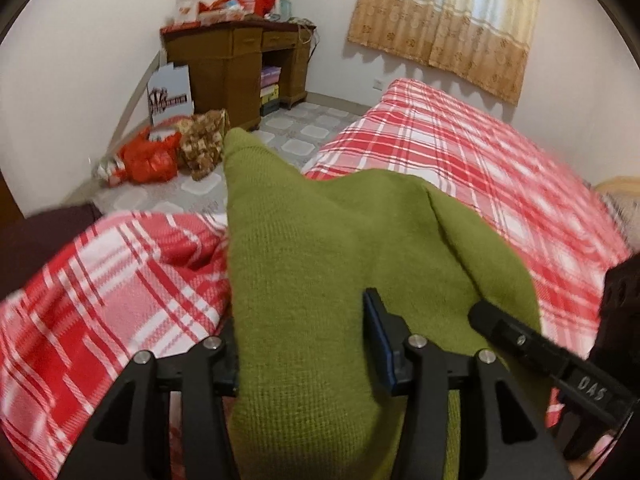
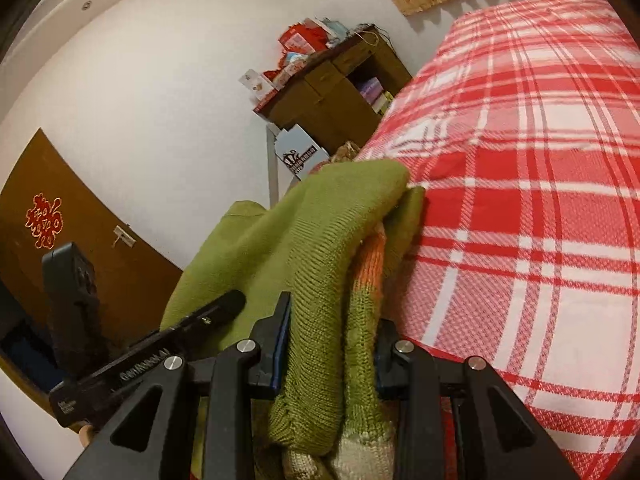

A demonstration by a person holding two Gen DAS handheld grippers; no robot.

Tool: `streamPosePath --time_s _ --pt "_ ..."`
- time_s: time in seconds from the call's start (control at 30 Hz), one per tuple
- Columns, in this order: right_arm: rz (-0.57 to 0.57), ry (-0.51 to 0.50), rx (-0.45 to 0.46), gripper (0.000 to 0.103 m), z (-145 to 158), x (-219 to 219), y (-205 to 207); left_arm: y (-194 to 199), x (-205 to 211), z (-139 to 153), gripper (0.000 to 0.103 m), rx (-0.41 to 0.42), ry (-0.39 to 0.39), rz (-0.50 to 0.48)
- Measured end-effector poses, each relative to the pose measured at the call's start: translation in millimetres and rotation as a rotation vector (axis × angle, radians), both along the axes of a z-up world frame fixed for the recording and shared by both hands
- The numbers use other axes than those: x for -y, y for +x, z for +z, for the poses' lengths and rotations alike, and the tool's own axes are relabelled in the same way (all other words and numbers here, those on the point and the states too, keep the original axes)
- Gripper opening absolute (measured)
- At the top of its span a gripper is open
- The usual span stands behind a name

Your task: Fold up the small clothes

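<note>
A green knitted garment [image 1: 320, 248] with an orange and cream striped band [image 2: 370, 264] is held up over a bed with a red and white plaid sheet [image 1: 460, 152]. My left gripper [image 1: 308, 344] is shut on the green knit, which fills the gap between its fingers and drapes forward. My right gripper [image 2: 332, 344] is shut on a bunched fold of the same garment [image 2: 320, 240], close to the bed's edge. Each gripper shows at the side of the other's view, close together.
The plaid bed [image 2: 540, 200] lies to the right. A wooden desk [image 1: 240, 64] piled with boxes stands at the far wall. Red bags [image 1: 148, 160] sit on the tiled floor. A curtain [image 1: 444, 20] hangs behind the bed. A brown door [image 2: 60, 240] stands left.
</note>
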State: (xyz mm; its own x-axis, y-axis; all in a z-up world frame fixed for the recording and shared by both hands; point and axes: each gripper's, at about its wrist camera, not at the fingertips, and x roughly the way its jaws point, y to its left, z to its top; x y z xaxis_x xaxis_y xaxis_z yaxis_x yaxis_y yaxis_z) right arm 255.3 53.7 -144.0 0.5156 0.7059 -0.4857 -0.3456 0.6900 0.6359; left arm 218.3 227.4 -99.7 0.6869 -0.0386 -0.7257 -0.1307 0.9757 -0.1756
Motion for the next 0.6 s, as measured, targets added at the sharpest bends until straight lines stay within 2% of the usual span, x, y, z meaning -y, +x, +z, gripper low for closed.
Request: streamPosePath --time_s 0.1,0.2,0.27,0.33,0.43,0.53,0.6 --pt "0.016 -0.013 -0.022 0.033 -3 0 -1 -4 -9 -2 0.055 -0.009 -0.06 -0.004" --pt "0.042 -0.005 -0.075 0.044 -2 5 8 -6 -19 4 0.058 -0.028 -0.111 -0.014" --pt "0.054 0.005 -0.105 0.052 2 12 14 -5 -21 12 0.06 -0.027 -0.094 -0.022" --pt "0.054 0.043 -0.107 0.052 10 22 23 -1 -25 21 0.066 0.005 -0.062 -0.008" --pt "0.038 0.057 -0.091 0.064 24 31 45 14 -35 27 0.067 0.032 -0.074 0.014" --pt "0.093 0.082 -0.144 0.064 18 22 74 38 -37 19 0.067 -0.003 -0.075 0.025" --pt "0.135 0.032 -0.171 0.051 10 5 83 50 -37 6 0.066 -0.047 -0.055 0.058"
